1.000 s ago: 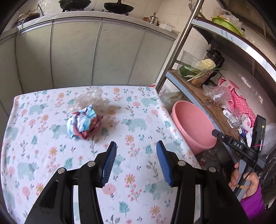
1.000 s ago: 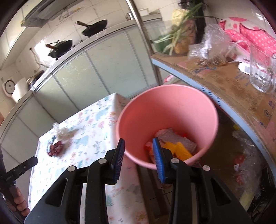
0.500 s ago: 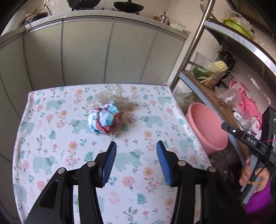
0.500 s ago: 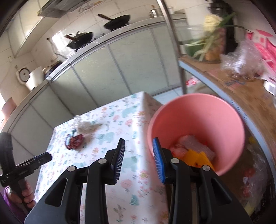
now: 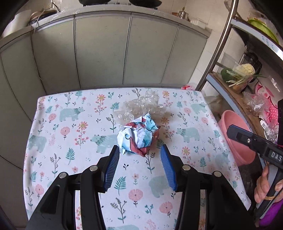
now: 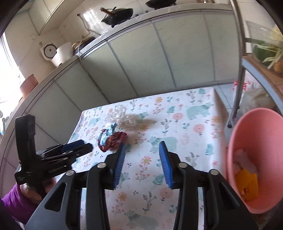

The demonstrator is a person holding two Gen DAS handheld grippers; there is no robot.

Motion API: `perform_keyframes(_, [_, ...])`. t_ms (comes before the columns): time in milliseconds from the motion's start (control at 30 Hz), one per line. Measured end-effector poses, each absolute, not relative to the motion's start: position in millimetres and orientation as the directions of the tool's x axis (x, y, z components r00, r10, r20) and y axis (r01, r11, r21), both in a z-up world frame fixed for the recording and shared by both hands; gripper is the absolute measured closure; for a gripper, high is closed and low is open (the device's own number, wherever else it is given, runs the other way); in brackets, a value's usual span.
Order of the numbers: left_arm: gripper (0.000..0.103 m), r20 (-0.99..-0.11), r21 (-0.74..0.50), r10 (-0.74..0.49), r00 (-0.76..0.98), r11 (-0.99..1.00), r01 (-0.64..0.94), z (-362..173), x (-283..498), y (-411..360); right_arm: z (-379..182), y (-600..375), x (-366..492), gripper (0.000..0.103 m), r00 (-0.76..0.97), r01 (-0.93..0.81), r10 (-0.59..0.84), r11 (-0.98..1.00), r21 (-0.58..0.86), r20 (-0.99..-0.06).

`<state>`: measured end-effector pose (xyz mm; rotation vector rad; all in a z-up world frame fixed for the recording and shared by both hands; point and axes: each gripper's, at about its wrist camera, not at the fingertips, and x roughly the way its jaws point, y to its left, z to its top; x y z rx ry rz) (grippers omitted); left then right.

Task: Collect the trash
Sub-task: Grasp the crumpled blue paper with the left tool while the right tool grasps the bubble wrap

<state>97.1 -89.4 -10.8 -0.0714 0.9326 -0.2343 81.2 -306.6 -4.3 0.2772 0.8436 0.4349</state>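
A crumpled ball of white, blue and red paper (image 5: 138, 135) lies on the flowered tablecloth (image 5: 70, 123), with a crumpled clear plastic wrapper (image 5: 141, 107) just behind it. My left gripper (image 5: 139, 150) is open and empty, its jaws wide just short of the paper ball. My right gripper (image 6: 142, 146) is open and empty above the table, right of the paper ball (image 6: 111, 138). The pink bin (image 6: 254, 159) stands beside the table's right edge with orange and pale trash inside; it also shows in the left wrist view (image 5: 235, 141). The left gripper also shows in the right wrist view (image 6: 77, 146).
Grey cabinet doors (image 5: 106, 53) stand behind the table. A metal shelf rack (image 5: 221, 46) at the right holds vegetables (image 5: 242, 72), plastic bags and jars. Pans (image 6: 116, 13) sit on the counter above the cabinets.
My left gripper has moved closer to the paper ball, which now sits just ahead of its jaws. My right gripper has swung left, away from the pink bin and over the table.
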Motion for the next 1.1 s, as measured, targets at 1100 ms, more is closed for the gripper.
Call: perform_keyframes(1100, [0.050,-0.793,-0.151,-0.250,0.555,0.964,0.218,-42,140,-99,-48,-218,219,0.055,0.387,-0.349,0.589,0.805,0.479,-0.709])
